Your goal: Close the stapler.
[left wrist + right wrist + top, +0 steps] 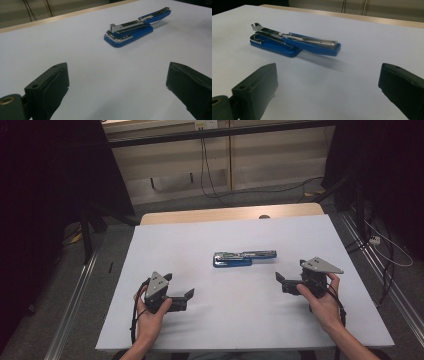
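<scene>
both tools rest low on the white surface [200, 325], each held in a hand: left tool [181, 291] and right tool [288, 273], jaws spread wide and pinching nothing. between them, a little farther out, lies the blue stapler [243, 258], swung open with its metal magazine showing, well apart from either tool and untouched.

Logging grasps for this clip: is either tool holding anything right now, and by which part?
Nothing is held. The left tool and right tool both stand open on the table, apart from the blue stapler lying between them.
</scene>
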A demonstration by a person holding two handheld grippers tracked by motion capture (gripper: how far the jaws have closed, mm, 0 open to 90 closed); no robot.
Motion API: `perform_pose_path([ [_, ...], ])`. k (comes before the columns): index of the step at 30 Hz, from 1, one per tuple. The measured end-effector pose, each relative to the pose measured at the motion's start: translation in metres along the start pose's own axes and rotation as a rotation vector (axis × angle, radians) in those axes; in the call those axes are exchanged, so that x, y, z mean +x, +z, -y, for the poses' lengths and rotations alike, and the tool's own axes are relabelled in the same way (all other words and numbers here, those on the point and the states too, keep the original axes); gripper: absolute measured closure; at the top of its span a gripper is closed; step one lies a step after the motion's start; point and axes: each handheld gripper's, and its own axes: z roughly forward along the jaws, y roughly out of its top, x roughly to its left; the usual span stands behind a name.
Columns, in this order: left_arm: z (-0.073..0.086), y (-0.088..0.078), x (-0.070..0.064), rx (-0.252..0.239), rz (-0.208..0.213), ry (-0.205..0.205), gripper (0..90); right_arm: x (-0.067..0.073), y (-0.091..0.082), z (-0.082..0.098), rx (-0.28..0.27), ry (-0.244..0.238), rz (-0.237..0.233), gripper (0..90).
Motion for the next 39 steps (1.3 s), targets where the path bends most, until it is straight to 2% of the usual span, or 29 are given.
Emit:
perform_pose_path([
  [1, 0.0, 0.004, 0.0, 0.006, -0.006, -0.002, 7.0, 0.001, 0.001, 0.0, 0.0, 0.002, -0.004, 2.1],
  [3, -0.001, 0.01, 0.003, 0.022, 0.016, -0.038, 7.2, 0.001, 0.002, 0.0, 0.003, 0.002, -0.007, 2.1],
  [5, -0.003, 0.017, 0.004, 0.021, 0.017, -0.054, 7.2, 0.001, 0.003, 0.0, 0.009, -0.006, -0.015, 2.0],
  [8, -0.008, 0.027, 0.004, 0.018, 0.007, -0.036, 7.8, 0.001, 0.004, -0.001, 0.004, -0.01, -0.008, 2.2],
  [10, -0.012, 0.033, 0.003, 0.016, 0.022, -0.042, 7.8, 0.002, 0.004, -0.002, -0.002, -0.028, 0.004, 2.5],
  [13, -0.015, 0.042, 0.0, 0.009, 0.033, -0.022, 7.9, 0.002, 0.004, -0.002, -0.008, -0.038, 0.012, 2.0],
  [16, -0.02, 0.049, -0.003, 0.035, 0.081, -0.023, 7.7, 0.0, 0.007, -0.001, 0.013, -0.034, -0.007, 4.3],
  [20, -0.028, 0.056, -0.007, 0.018, 0.093, -0.002, 7.0, -0.001, 0.009, -0.003, 0.007, -0.036, -0.033, 5.8],
  [26, -0.034, 0.069, -0.008, 0.01, 0.097, 0.013, 5.7, -0.001, 0.014, -0.01, -0.009, -0.042, -0.043, 10.7],
  [29, -0.037, 0.073, -0.008, -0.008, 0.086, 0.036, 6.6, -0.004, 0.02, -0.011, 0.002, -0.038, -0.057, 13.2],
  [31, -0.04, 0.076, -0.007, 0.003, 0.086, 0.039, 6.7, -0.006, 0.024, -0.01, 0.014, -0.033, -0.059, 15.8],
  [36, -0.047, 0.085, -0.004, -0.015, 0.081, 0.028, 6.1, -0.009, 0.031, -0.013, 0.04, -0.034, -0.065, 19.6],
  [39, -0.05, 0.092, -0.002, 0.022, 0.088, 0.052, 5.9, -0.009, 0.033, -0.017, 0.065, -0.041, -0.084, 21.8],
])
